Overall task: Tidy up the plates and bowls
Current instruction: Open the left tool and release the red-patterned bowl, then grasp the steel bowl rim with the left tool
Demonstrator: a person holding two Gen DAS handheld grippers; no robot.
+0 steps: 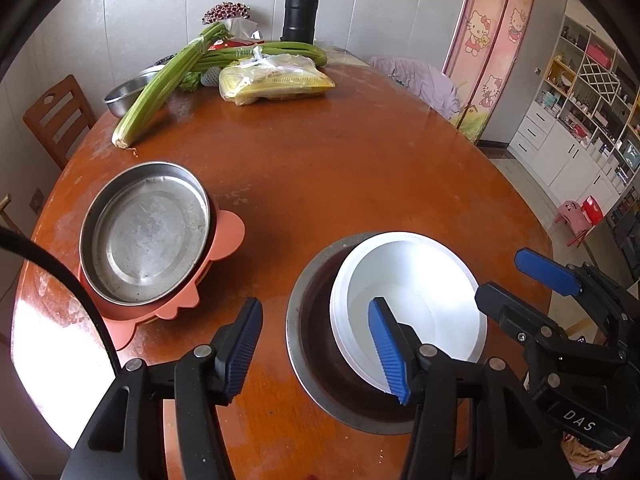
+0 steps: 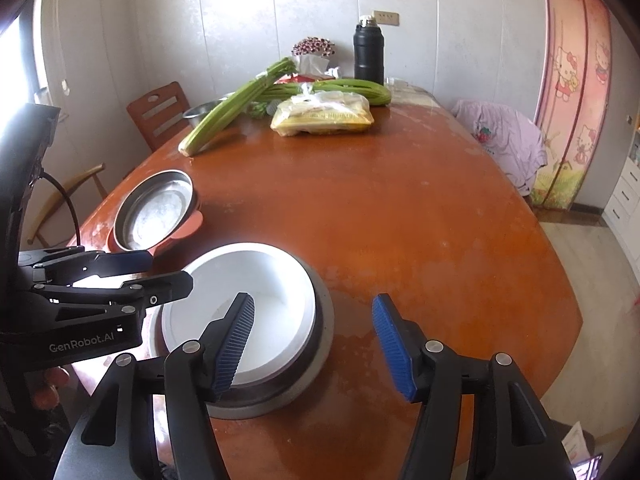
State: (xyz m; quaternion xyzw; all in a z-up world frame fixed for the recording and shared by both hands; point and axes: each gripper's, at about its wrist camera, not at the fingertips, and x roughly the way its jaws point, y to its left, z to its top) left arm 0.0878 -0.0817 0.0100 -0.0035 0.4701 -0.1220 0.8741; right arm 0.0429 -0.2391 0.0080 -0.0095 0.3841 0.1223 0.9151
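A white bowl (image 1: 412,296) sits nested inside a wider steel bowl (image 1: 308,332) near the front edge of the brown surface (image 1: 340,168), leaning toward the steel bowl's right side in the left wrist view. The left hand-held gripper (image 1: 320,344) has its jaws spread: its right finger hangs over the inside of the white bowl and its left finger over bare wood, with the near rims of both bowls between them, and the pads press on nothing. The right hand-held gripper (image 2: 316,344) is spread too, its left finger over the white bowl and its right finger over the surface beside the steel bowl; it also pinches nothing. To the left, apart from the bowls, a steel plate (image 1: 146,232) rests on a pink plate with scalloped edges (image 1: 224,236). Across the surface lie long green stalks (image 1: 168,80), a yellow plastic bag (image 1: 276,80) and another steel bowl (image 1: 124,96), with a black flask (image 1: 300,12) standing behind them by the wall.
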